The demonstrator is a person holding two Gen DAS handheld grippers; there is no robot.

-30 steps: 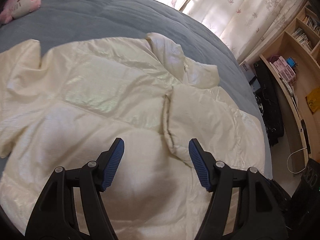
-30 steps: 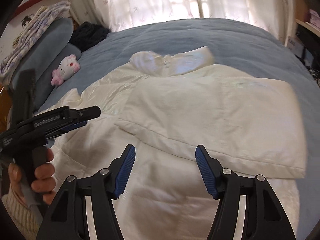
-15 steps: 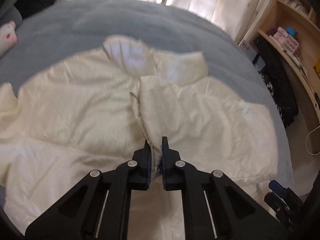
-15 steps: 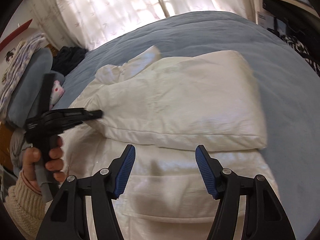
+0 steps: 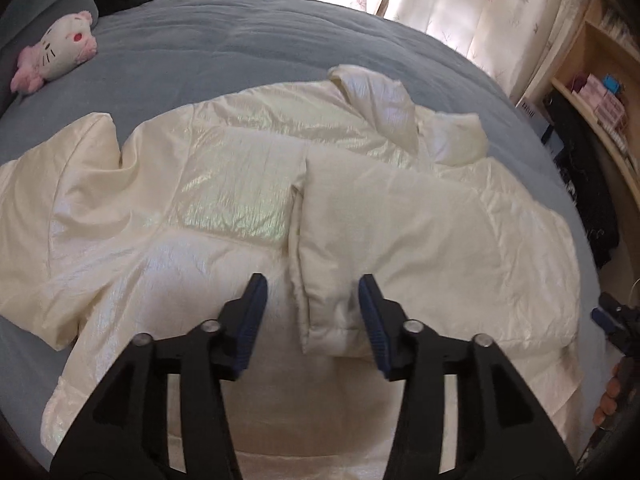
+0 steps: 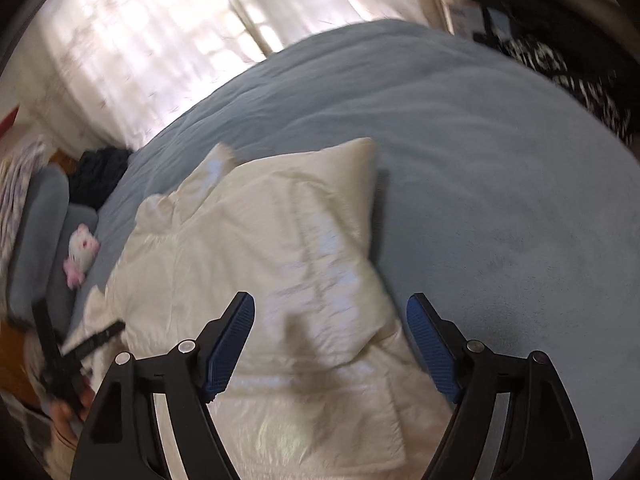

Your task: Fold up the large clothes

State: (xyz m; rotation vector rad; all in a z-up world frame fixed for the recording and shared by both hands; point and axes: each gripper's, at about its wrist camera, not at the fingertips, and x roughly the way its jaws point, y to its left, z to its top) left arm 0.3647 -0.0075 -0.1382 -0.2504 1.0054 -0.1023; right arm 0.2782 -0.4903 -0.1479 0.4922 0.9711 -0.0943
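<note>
R gripper (image 6: pixel 330 338) jaws opening, nothing between, above cream jacket (image 6: pixel 256 248) w/ folded sleeve on blue bed (image 6: pixel 500 200).

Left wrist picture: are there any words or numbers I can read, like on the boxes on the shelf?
None can be read.
Pink boxes on the shelf: any print too small to read.
White box beside the bed: dark marks, too blurred.
Cream jacket: no label showing.
</note>
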